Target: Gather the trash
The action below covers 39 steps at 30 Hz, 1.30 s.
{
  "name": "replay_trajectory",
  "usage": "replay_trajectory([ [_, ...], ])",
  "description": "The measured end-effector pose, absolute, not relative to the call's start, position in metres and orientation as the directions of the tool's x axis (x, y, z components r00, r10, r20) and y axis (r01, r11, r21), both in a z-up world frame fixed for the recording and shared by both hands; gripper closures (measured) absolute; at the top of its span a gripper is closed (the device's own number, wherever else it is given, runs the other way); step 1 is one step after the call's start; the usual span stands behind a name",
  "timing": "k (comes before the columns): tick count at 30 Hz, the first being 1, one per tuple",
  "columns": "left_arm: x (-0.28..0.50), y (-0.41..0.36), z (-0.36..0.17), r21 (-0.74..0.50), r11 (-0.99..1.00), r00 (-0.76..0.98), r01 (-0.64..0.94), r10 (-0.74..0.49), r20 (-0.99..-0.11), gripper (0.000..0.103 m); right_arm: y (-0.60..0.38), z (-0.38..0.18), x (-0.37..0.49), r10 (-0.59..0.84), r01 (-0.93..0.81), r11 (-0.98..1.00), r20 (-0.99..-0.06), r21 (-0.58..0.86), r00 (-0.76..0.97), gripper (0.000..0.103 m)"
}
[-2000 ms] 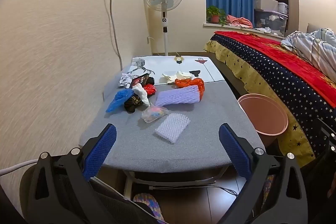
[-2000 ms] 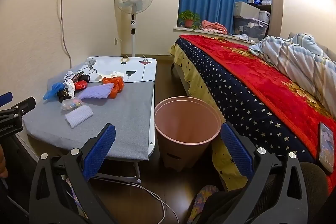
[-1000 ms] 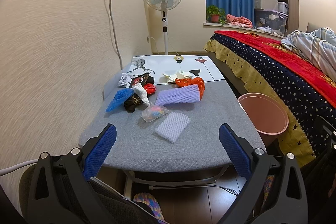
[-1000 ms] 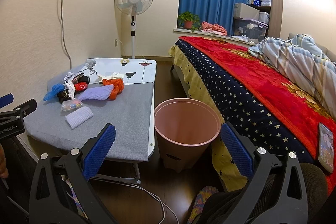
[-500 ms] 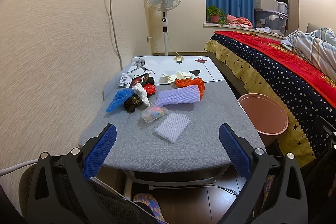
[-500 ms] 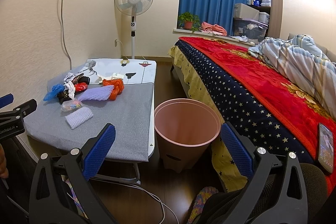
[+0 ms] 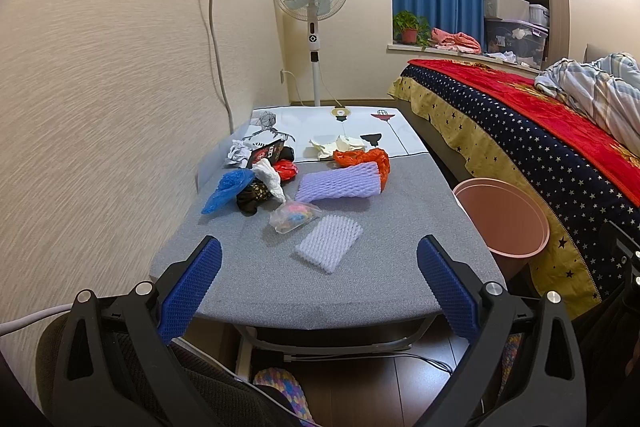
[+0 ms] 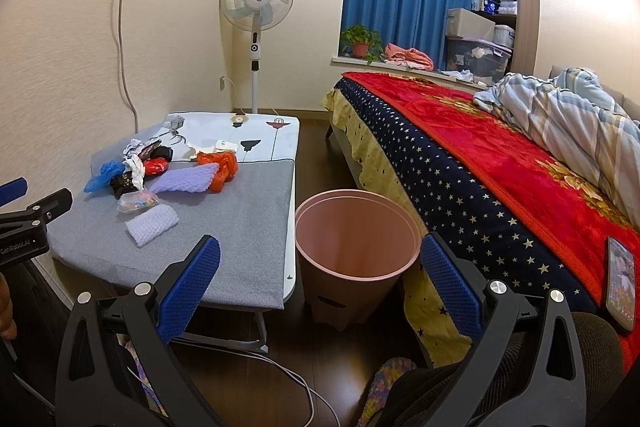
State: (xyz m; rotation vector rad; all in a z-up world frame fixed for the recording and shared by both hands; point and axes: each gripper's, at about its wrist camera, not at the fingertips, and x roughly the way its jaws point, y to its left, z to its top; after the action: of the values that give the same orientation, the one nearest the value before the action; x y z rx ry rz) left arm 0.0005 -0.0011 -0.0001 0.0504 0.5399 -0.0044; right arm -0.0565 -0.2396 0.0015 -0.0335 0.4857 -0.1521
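Left gripper point(image 7: 318, 269) and right gripper point(image 8: 320, 269) both spread wide, empty. Trash pile point(image 7: 296, 179) on far-left of low table point(image 7: 400, 227); pink bin point(image 8: 356, 227) on floor right of table.

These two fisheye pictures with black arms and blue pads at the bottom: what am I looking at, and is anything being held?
No robot here: a person holds a two-finger gripper in each hand, and a camera on each looks forward along its fingers. One picture is from the left gripper, facing the low table. The other is from the right gripper, facing the pink bin on the floor between table and bed. On the table lie a white foam net, a purple foam net, a clear bag, an orange bag and a blue wrapper. Both grippers are open and empty; the bin looks empty.
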Motion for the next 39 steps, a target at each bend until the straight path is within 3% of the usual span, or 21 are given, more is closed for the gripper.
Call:
replay_trajectory([
  [39,0.0002,-0.0034,-0.0034,0.058,0.998,0.856,0.024,0.010,-0.516,0.008,-0.2385,-0.0018,-0.0559,-0.151,0.133,0.989,-0.465,-0.072,0.873,0.005],
])
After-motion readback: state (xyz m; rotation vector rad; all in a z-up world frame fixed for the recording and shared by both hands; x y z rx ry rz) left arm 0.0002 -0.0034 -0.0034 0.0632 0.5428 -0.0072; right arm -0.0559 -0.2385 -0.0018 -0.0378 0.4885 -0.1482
